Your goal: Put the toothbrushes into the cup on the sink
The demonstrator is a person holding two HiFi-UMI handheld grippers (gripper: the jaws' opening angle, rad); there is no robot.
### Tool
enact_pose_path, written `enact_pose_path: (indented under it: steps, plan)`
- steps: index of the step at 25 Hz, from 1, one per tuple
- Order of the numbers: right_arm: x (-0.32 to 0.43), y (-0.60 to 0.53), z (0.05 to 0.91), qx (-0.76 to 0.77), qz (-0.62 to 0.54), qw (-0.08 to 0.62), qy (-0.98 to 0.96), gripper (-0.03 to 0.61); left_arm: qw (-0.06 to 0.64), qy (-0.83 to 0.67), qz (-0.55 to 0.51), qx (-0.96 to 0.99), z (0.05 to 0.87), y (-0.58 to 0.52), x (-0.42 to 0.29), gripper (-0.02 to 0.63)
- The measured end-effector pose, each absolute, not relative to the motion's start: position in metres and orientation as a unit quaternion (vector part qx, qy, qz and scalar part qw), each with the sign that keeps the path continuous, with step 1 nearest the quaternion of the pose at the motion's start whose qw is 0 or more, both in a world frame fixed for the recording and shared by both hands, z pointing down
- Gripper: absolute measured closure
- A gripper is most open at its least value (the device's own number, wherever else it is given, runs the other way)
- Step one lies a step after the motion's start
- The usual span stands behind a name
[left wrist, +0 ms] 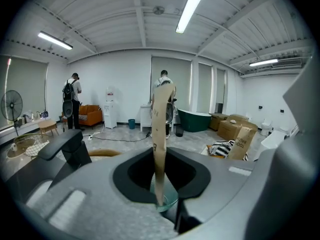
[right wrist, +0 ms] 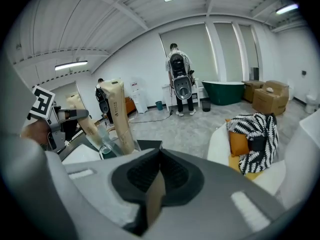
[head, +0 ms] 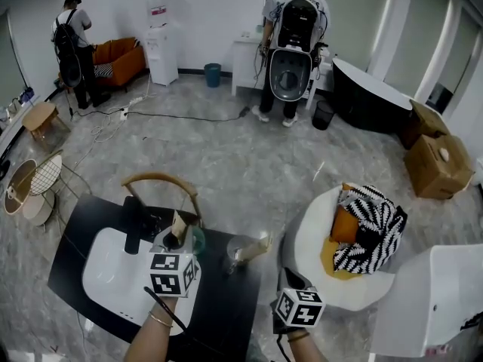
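My left gripper (head: 179, 240) is shut on a brown paper toothbrush box (head: 178, 226). It holds the box upright, with the lower end inside a greenish glass cup (head: 196, 240) beside the white sink (head: 113, 270). In the left gripper view the box (left wrist: 160, 134) runs up from the cup (left wrist: 169, 201) between the jaws. A second glass cup (head: 235, 253) on the black counter holds another box (head: 254, 246), which leans right. My right gripper (head: 290, 281) hovers by the counter's right edge, shut on a third box seen edge-on (right wrist: 154, 199).
A black faucet (head: 132, 225) stands at the sink's back. A wooden chair back (head: 162, 179) arcs behind the counter (head: 226, 315). A white round armchair with a striped cushion (head: 370, 232) sits to the right. Two people stand far back.
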State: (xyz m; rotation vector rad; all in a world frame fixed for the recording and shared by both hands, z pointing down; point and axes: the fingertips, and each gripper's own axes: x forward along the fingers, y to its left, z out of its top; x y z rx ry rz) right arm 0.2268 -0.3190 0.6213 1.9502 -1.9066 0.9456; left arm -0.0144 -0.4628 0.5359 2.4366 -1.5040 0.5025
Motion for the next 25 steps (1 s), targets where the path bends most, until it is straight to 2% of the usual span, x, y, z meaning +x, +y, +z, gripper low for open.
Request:
enact_pose_path:
  steps: [4,13,25]
  plan:
    - [0.227,-0.318,0.621,0.669,0.325,0.129,-0.656,0.574,0.120,-0.509,0.161,0.837,0.535,-0.461,-0.011,0.545]
    - [0.219,-0.315,0.618,0.665,0.322,0.127,-0.662,0.574,0.131,-0.484,0.156,0.851,0.534,-0.447,-0.002,0.411]
    - [0.214,-0.294,0.603,0.670,0.311,0.118,-0.663,0.574,0.144,-0.466,0.146,0.861,0.531,-0.417,-0.002,0.394]
